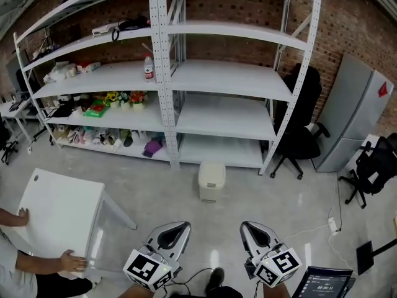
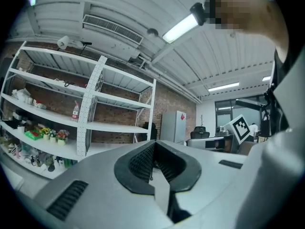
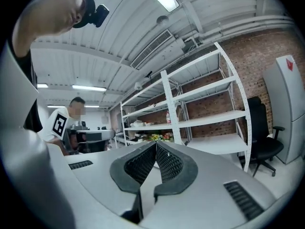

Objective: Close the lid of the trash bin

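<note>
Standing back from it all, what I notice first is the pale, glossy concrete floor (image 1: 155, 194), level and bare in front of the white shelving rack (image 1: 164, 73) that runs along the brick wall. A tall grey cabinet (image 1: 356, 113) stands to the right of the rack, and a black office chair (image 1: 303, 138) sits by the rack's right-hand post. Well out in front of the rack's left bay, another person's hand (image 1: 73, 262) steadies a tilted white table (image 1: 62, 210).

The trash bin (image 1: 211, 180) stands on the floor just in front of the rack's middle upright, close to the bottom shelf. It looks like a small, light, cream plastic bin, stiff enough but easy to skid on that smooth floor. Its lid (image 1: 212, 171) seems to lie flat, though from this far off I can't tell whether it is fully down. I would press on the lid's front edge from above rather than pinch it, and gently, so the bin doesn't slide or tip.

Both tools are well short of the bin and point toward the rack. The left gripper (image 1: 184, 227) has its ribbed pads meeting at the tips and carries nothing. The right gripper (image 1: 245, 227) is closed the same way and is also empty.
</note>
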Action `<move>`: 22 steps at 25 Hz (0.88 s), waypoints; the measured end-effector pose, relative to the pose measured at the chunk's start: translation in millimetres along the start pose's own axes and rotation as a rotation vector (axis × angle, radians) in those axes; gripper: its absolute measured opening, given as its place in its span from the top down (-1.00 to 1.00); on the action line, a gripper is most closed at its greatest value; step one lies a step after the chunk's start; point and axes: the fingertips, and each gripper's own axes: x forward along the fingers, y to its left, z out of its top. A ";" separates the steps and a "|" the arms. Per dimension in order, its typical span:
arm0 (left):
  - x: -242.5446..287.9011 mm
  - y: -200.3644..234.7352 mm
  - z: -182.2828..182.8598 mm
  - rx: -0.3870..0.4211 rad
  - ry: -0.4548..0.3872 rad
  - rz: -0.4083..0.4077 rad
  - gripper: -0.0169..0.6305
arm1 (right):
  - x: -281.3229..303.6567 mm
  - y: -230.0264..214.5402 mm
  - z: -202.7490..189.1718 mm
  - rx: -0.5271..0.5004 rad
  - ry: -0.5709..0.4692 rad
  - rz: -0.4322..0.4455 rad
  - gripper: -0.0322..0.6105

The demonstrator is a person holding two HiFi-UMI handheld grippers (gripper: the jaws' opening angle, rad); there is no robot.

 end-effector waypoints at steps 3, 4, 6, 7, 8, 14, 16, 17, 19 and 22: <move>-43.2 1.7 -5.1 0.004 -0.017 -0.032 0.98 | -13.5 36.1 -10.2 0.018 0.003 -0.042 0.88; -57.3 2.0 -8.7 0.004 -0.015 -0.039 0.98 | -19.2 48.0 -14.2 0.020 0.009 -0.058 0.88; -83.0 2.5 -16.2 -0.001 -0.003 -0.053 0.98 | -30.7 72.1 -21.9 0.023 0.023 -0.086 0.88; -94.6 2.5 -19.4 -0.009 0.003 -0.061 0.98 | -36.1 84.5 -24.8 0.025 0.027 -0.094 0.88; -105.6 1.7 -22.0 -0.019 0.007 -0.069 0.98 | -41.3 96.8 -27.0 0.025 0.030 -0.098 0.88; -152.9 -21.0 -26.5 -0.047 -0.007 -0.077 0.98 | -77.1 146.5 -32.3 -0.009 0.044 -0.093 0.88; -165.2 -34.2 -23.4 -0.045 -0.013 -0.064 0.98 | -92.7 155.9 -33.4 -0.016 0.044 -0.079 0.88; -171.2 -42.0 -21.7 -0.045 -0.016 -0.057 0.98 | -100.7 160.0 -34.2 -0.016 0.041 -0.068 0.88; -180.9 -61.0 -19.9 -0.043 -0.021 -0.045 0.98 | -118.0 165.9 -34.0 -0.013 0.026 -0.043 0.88; -192.0 -98.8 -21.5 -0.046 -0.024 -0.030 0.98 | -153.4 172.9 -34.1 -0.014 0.008 -0.011 0.88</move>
